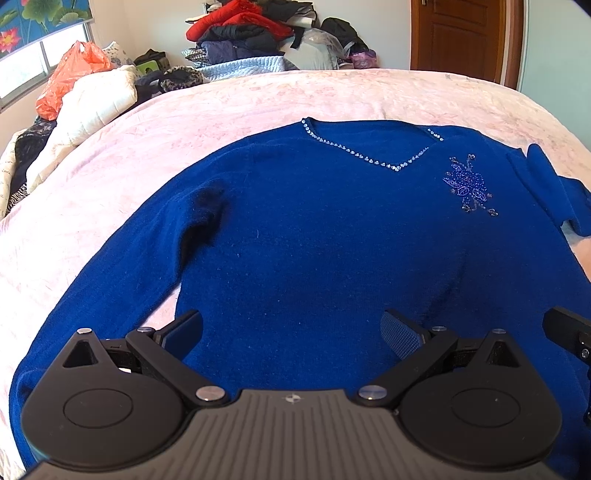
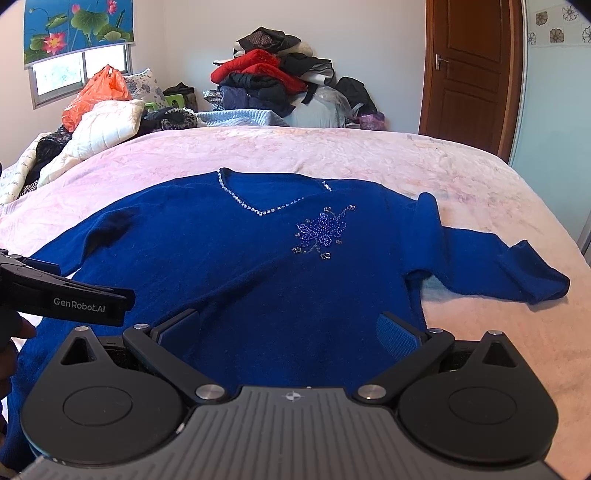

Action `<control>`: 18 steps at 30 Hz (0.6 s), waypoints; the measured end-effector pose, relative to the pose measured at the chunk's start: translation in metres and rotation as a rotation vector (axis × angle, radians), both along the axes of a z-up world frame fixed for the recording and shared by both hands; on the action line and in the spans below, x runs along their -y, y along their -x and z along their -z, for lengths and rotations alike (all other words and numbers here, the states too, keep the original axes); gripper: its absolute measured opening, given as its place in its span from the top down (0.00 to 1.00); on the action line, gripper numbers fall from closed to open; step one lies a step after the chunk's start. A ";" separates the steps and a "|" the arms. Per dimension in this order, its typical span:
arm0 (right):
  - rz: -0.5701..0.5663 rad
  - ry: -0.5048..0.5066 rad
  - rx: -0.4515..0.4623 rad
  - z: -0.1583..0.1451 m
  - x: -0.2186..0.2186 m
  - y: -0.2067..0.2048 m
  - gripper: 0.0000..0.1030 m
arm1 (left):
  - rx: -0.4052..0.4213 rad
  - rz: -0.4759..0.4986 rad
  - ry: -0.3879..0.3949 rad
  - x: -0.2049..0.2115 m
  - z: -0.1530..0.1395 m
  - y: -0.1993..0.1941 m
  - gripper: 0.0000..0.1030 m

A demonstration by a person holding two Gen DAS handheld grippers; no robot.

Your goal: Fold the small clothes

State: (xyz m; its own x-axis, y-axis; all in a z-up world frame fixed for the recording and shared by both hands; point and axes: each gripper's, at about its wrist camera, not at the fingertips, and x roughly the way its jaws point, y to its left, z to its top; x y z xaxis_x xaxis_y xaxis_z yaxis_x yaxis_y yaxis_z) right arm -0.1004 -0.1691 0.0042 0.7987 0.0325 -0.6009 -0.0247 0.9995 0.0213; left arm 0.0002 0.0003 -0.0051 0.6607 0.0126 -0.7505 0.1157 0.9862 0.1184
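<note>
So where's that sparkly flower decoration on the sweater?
The beaded flower sits on the blue sweater, just right of and below the V-neckline in both views.

A bed (image 2: 369, 155) with a pale pink cover fills the room. Beyond its far edge a heap of clothes (image 2: 273, 81) leans on a plain white wall (image 2: 184, 44). At far left a window (image 2: 62, 75) lets in daylight under a lotus-print blind (image 2: 77, 26); a brown wooden door (image 2: 469, 62) stands far right.
</note>
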 end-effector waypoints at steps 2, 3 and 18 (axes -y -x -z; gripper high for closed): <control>-0.001 0.000 0.000 0.000 0.000 0.000 0.00 | -0.002 -0.001 0.000 0.000 0.000 0.000 0.00; 0.000 0.001 0.000 0.000 0.000 0.000 0.00 | -0.001 -0.001 0.000 0.000 0.000 0.000 0.00; -0.007 -0.079 0.049 -0.004 0.015 0.004 0.01 | -0.010 -0.003 0.003 -0.001 0.003 0.000 0.00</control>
State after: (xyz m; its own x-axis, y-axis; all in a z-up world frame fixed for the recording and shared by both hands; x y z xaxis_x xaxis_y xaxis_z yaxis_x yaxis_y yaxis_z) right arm -0.1040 -0.1839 0.0082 0.8264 0.0842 -0.5568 -0.0349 0.9945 0.0987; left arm 0.0001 0.0015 -0.0077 0.6531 0.0126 -0.7572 0.1140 0.9868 0.1147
